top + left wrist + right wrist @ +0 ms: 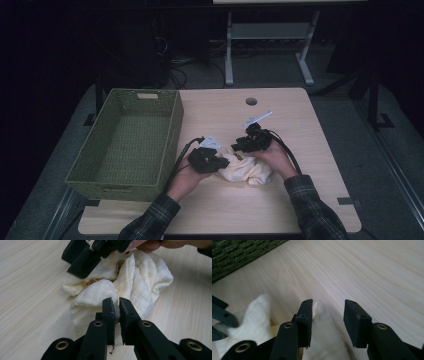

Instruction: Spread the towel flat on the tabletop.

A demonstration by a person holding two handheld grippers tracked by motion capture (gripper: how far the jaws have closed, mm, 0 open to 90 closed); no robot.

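I hold two black claws over a pale wood-grain table [300, 150], one in each hand, my plaid sleeves coming in from the near edge. Between them lies one cream cloth [247, 170], soft and crumpled into a loose mound, its weave finely ribbed like muslin, with a small tan patch showing in a fold near the top. It rests on the table near the front edge, just right of one green woven basket [127, 142]. My left claw [117, 307] has its two flat, blocky jaws pressed nearly together, pinching a fold of the cloth at its near edge; white fabric shows in the narrow slit between the pads. My right claw [328, 312] has its jaws spread apart, and they have just been opening a little further; the cloth lies under and between them, one raised fold brushing the inner face of the left-hand jaw, the other jaw clear above bare wood. In the left gripper view, that right claw sits at the far side of the mound, touching its top. The basket is rectangular, with a tight plaited texture and a cut-out handle in its far wall, and it stands at the table's left edge. One round cable hole [251, 101] pierces the table near the far side.
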